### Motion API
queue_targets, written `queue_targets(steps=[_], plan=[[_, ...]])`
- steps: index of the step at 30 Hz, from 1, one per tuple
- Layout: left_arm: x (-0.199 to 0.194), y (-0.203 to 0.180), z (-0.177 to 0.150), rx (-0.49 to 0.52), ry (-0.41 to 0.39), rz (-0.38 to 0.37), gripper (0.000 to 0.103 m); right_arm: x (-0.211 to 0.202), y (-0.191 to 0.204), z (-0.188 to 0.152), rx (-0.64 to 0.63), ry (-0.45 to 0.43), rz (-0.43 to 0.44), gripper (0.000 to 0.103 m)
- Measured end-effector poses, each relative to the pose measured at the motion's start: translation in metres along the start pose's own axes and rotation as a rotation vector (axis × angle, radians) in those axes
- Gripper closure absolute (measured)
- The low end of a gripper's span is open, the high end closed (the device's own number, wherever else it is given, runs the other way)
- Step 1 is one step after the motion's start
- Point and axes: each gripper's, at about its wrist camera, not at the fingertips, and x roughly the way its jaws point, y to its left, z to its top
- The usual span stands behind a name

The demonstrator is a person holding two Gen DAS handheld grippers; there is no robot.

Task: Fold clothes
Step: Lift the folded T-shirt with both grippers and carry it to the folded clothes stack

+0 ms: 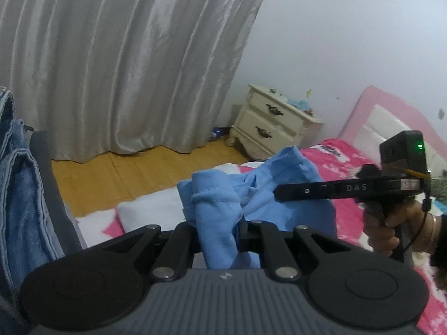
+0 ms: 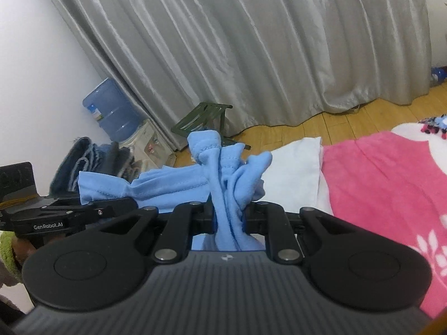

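- Step in hand, as I judge it: the light-blue garment (image 1: 220, 209) is held up between both tools above the bed (image 1: 343, 153), about to be spread out for folding; no fold is made yet.
- The left gripper (image 1: 220, 231) has its fingers closed on a bunched hem of the garment, the cloth rising in a thick roll towards twelve o'clock in the left wrist view.
- The right gripper (image 2: 229, 217) likewise has its fingers clamped on a gathered wad of the same garment (image 2: 229, 173); in the left wrist view this tool comes in from three o'clock, carried by a hand (image 1: 391, 223).
- Between the two grips the cloth runs crumpled, not taut; its lower part cannot be seen.
- A stack of jeans (image 2: 83, 162) lies at ten o'clock in the right wrist view, near the other tool.
- The next move likely calls for drawing the two grips apart to flatten the garment, then lowering it onto the pink blanket (image 2: 385, 184) at three o'clock, clear of the jeans.
- Both grips hold several layers, so the cloth may not open out evenly.
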Motion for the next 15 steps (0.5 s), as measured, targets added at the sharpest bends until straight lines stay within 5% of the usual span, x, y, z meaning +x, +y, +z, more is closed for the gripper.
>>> queue_targets(steps=[8,11,15], plan=[[0.019,-0.028,-0.009,0.15,0.064,0.261,0.082,0.033,-0.02,-0.007,-0.048,-0.021,-0.015,0.088],[0.021,-0.035,-0.013,0.2,0.051,0.328,0.069,0.054,-0.028,-0.017,-0.051,-0.028,-0.057,0.084],[0.025,-0.045,-0.013,0.232,0.034,0.392,0.065,0.072,-0.045,-0.023,0.018,-0.068,-0.111,0.075]])
